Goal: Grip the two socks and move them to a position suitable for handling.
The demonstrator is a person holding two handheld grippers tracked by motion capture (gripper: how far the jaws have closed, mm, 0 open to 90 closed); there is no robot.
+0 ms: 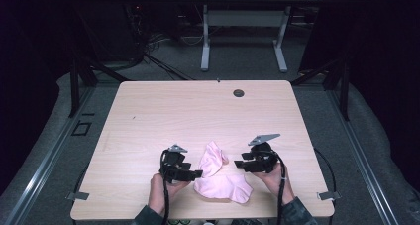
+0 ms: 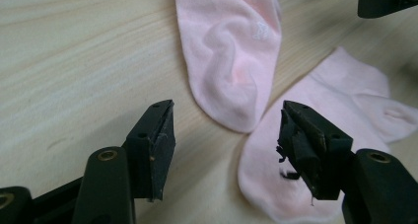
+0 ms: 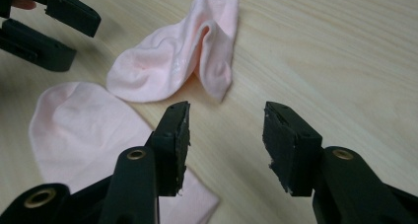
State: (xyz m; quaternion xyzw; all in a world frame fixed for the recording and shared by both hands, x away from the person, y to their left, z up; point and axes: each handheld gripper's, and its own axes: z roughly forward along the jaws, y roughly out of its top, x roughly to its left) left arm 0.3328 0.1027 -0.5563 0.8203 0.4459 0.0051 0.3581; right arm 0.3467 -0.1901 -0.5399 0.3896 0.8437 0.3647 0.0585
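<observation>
Two pink socks lie near the table's front edge. One is crumpled and folded on itself point(image 1: 213, 158) point(image 2: 231, 51) point(image 3: 172, 61). The other lies flat point(image 1: 225, 188) point(image 2: 320, 100) point(image 3: 84, 125), just in front of it, and the two touch. My left gripper point(image 1: 195, 174) point(image 2: 226, 115) is open to the left of the socks, low over the wood, its jaws pointing at them with nothing between. My right gripper point(image 1: 239, 164) point(image 3: 226, 120) is open to their right, jaws over bare wood beside the flat sock. The left gripper point(image 3: 49, 21) also appears far off in the right gripper view.
The light wooden table point(image 1: 163, 111) has a round grommet hole point(image 1: 238, 92) near its far edge. A second table point(image 1: 242, 17) stands beyond it on grey floor, with cables to the left. Dark curtains close both sides.
</observation>
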